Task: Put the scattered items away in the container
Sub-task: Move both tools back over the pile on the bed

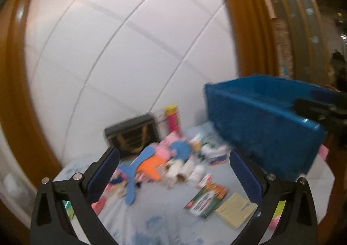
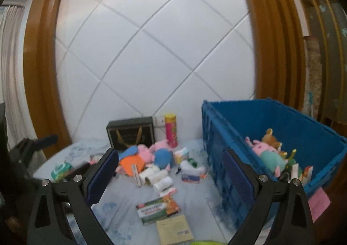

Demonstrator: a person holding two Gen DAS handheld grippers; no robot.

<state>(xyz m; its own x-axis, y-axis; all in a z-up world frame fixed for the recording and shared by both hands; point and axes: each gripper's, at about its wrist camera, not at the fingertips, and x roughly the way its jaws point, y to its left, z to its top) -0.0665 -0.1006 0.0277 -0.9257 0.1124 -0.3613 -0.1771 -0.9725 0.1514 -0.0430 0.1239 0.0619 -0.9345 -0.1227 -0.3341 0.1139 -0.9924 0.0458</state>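
Observation:
A blue plastic crate (image 2: 271,136) stands at the right on a pale blue bedsheet (image 2: 121,208); it holds a pink and mint plush pig (image 2: 270,156), a brown plush and small boxes. Scattered items lie in a heap ahead: pink plush toys (image 2: 151,151), a blue and orange plush (image 1: 141,167), white rolls (image 2: 156,175), a green and orange box (image 2: 158,209), a yellow pad (image 2: 174,228). My left gripper (image 1: 173,177) is open and empty above the heap. My right gripper (image 2: 169,177) is open and empty beside the crate (image 1: 264,123).
A black gift box (image 2: 131,133) and a red and yellow canister (image 2: 171,130) stand against the white padded headboard (image 2: 151,50). A green tissue pack (image 2: 61,169) lies at the left. Wooden frame posts flank the headboard. A pink note (image 2: 318,201) lies beside the crate.

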